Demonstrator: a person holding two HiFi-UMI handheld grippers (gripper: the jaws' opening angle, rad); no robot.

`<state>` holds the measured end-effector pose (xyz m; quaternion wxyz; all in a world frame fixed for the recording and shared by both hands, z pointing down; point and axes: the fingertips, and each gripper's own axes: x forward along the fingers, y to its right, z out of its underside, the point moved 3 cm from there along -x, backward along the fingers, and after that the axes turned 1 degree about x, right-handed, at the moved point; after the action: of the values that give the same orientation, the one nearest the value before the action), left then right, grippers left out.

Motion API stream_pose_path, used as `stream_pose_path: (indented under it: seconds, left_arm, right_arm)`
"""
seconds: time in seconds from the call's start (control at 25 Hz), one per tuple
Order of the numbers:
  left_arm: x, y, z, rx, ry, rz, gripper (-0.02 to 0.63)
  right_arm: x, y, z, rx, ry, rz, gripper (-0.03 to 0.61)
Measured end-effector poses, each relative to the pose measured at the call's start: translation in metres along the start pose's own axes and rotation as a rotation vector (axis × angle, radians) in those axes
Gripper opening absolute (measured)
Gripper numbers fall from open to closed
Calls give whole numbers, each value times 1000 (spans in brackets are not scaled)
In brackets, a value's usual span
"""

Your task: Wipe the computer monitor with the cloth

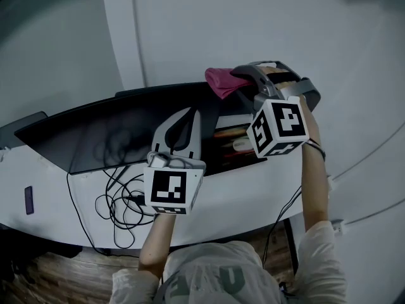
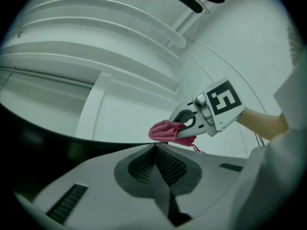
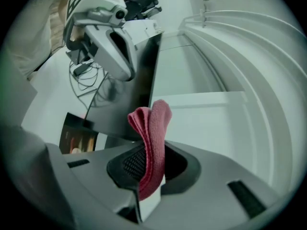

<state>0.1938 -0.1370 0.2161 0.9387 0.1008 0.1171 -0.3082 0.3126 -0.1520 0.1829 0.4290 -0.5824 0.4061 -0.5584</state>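
The dark computer monitor [image 1: 95, 138] stands on a white desk [image 1: 240, 195], its black panel also showing in the left gripper view [image 2: 33, 152] and the right gripper view [image 3: 124, 99]. A pink cloth [image 1: 218, 81] is folded and pinched in my right gripper [image 1: 235, 75], held up at the monitor's top right corner. The cloth [image 3: 151, 143] sticks up between the right gripper's [image 3: 146, 152] pads. My left gripper [image 1: 193, 111] is in front of the screen's right part, shut with nothing in it [image 2: 156, 147]. From there I see the cloth [image 2: 165, 130] in the right gripper [image 2: 175, 128].
Tangled black cables [image 1: 120, 201] lie on the desk below the monitor. A small dark device [image 1: 28, 199] lies at the desk's left end. A lit panel with orange shapes [image 1: 231, 138] sits behind my grippers. A pale wall [image 1: 253, 18] rises behind the desk.
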Motion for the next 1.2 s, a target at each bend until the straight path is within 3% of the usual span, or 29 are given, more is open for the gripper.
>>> stream_pose_path:
  seconds: [0.16,0.36,0.48,0.56,0.68,0.72,0.88,1.2]
  left_arm:
    - [-12,-17,-12,5,20,-28,15]
    - [-50,-63,-30,44,32,-121,15]
    - [-74,-86,-33,85,43,-153,15]
    - [-95,-98,-33,94,43,-193,15]
    - [-134,-124,-26,135,-5,-260,15]
    - [-146,-132,-23,147,-14,-276,15]
    - [-182,-162,-3,143,-7,-344,15]
    - [-220,-173,35,123,-76,-383,15]
  right_arm:
    - [-26,18,-34,205,173,134,54]
    - [-40,17,-116,461,456,175,54]
    - [-34,10,-148,591,482,237,55]
    - [-29,0,-164,751,514,283,55]
    - [-19,-17,-194,1114,656,307,55]
    - [-16,-23,-203,1193,698,311,55]
    - [-13,-58,-242,1320,773,325,55]
    - [6,-114,-273,1402,649,212,54]
